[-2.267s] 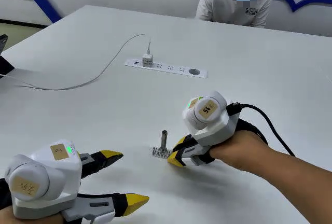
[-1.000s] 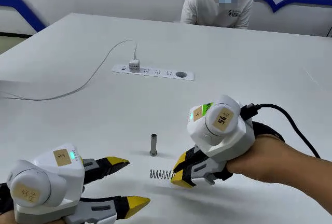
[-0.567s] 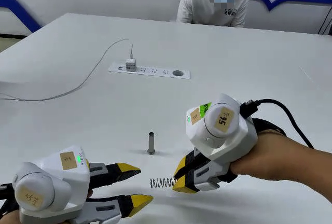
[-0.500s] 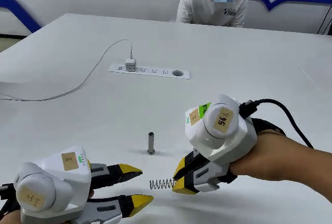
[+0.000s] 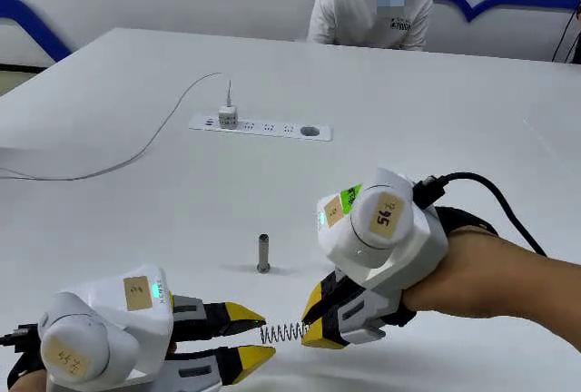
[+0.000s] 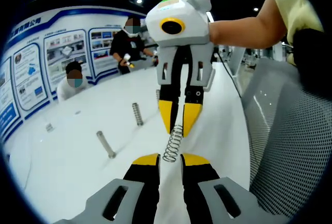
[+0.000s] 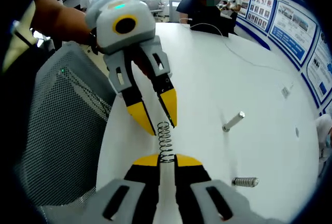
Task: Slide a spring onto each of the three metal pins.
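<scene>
**Spring** (image 5: 283,331): one, lying level between the two claws, at the near side of the table (image 5: 436,120).
**Right claw** (image 5: 310,324): closed narrow on the spring's right end.
**Left claw** (image 5: 252,336): jaws part-way apart. The spring's free end reaches in between the yellow tips; whether they touch it cannot be told.
**Pin** (image 5: 263,253): bare, upright on the table, just beyond the spring.
**Far side:** power strip (image 5: 260,126) with a plugged cable (image 5: 154,142) trailing left; a seated person (image 5: 368,6).
</scene>
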